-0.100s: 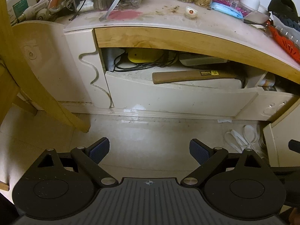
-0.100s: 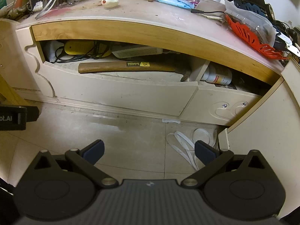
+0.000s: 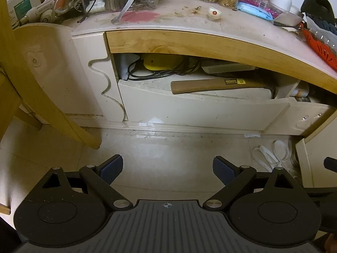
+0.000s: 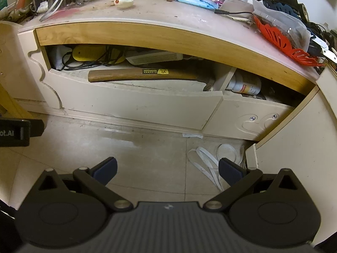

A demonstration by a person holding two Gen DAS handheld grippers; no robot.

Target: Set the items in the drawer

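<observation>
A cream drawer (image 3: 189, 109) (image 4: 134, 103) stands pulled out under the wood-edged desk top. Inside it lie a wooden-handled hammer (image 3: 212, 85) (image 4: 139, 74), a yellow device (image 3: 160, 63) (image 4: 88, 53) with black cables, and a flat white box (image 4: 155, 59). My left gripper (image 3: 167, 168) hangs open over the floor tiles in front of the drawer, nothing between its blue pads. My right gripper (image 4: 167, 169) is open too, empty, over the floor a little to the right. A white bottle (image 4: 244, 85) lies in the neighbouring drawer compartment.
The desk top (image 3: 189, 19) holds jars, a clear box, a small white cup (image 3: 214, 13), plastic bags and an orange plastic piece (image 4: 280, 42). A wooden chair leg (image 3: 63, 116) slants at left. White straps (image 4: 206, 162) lie on the floor by a cabinet (image 4: 294, 147) at right.
</observation>
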